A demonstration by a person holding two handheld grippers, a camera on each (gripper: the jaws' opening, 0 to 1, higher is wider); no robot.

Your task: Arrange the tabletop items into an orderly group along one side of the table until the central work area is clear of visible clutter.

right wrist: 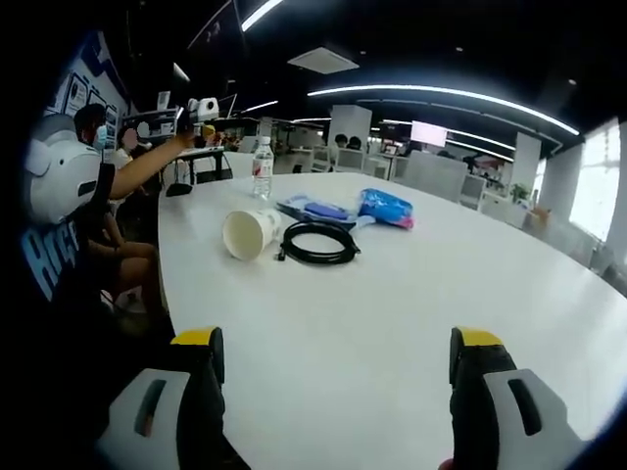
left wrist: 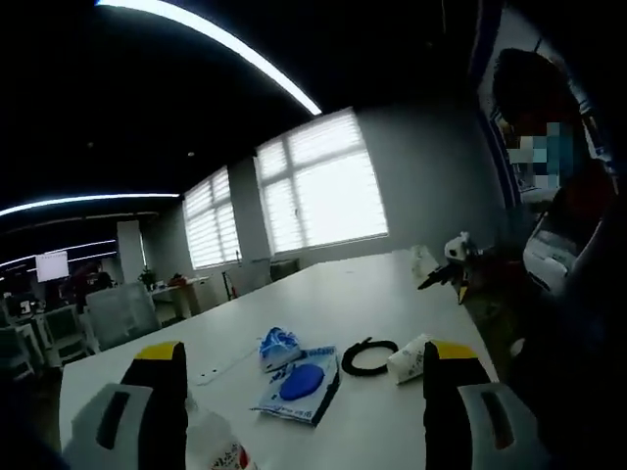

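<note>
White table (right wrist: 411, 323) in an open office, windows behind. Right tongs (right wrist: 333, 377) spread, pinching nothing, over bare tabletop. Ahead of them, left of centre: paper cup (right wrist: 249, 233) lying on its side, mouth toward the tongs; black cable coil (right wrist: 317, 242) touching it; blue packets (right wrist: 386, 208) and bottle (right wrist: 262, 167) beyond. Left tongs (left wrist: 304, 397) spread, empty, a bottle (left wrist: 211, 446) between the jaws; packet (left wrist: 300, 384) just ahead. Judgement: left tongs lie nearer the cluster.
</note>
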